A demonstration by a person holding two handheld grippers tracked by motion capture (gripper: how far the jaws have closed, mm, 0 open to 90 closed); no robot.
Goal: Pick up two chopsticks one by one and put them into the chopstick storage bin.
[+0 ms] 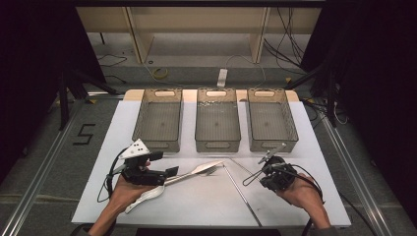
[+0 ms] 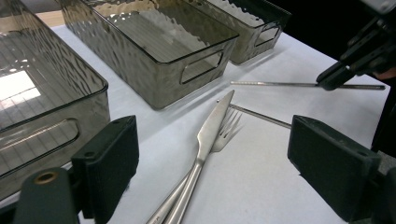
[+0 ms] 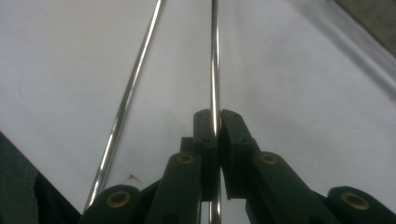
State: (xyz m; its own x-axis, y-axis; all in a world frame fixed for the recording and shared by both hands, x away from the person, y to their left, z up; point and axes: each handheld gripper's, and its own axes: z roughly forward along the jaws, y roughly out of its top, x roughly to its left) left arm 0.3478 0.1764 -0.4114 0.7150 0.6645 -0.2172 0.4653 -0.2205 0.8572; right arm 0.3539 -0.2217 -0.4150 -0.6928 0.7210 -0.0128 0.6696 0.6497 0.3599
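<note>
Right gripper [image 3: 215,122]: jaws pinched together on a thin metal chopstick [image 3: 215,56], gripped partway along its length. Second chopstick [image 3: 128,93]: flat on the white table [image 1: 196,201], just beside the held one. Left gripper [image 2: 212,168]: jaws standing wide apart, nothing between the pads, hovering over a knife [image 2: 211,126] and fork [image 2: 229,128] lying crossed. Three smoky bins [image 1: 218,120]: ranged along the far edge

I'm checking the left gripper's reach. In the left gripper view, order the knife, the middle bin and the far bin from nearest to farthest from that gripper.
1. Knife, between the open left gripper jaws.
2. Middle bin, ahead, slightly left.
3. Far bin, top right, beyond it.
</note>
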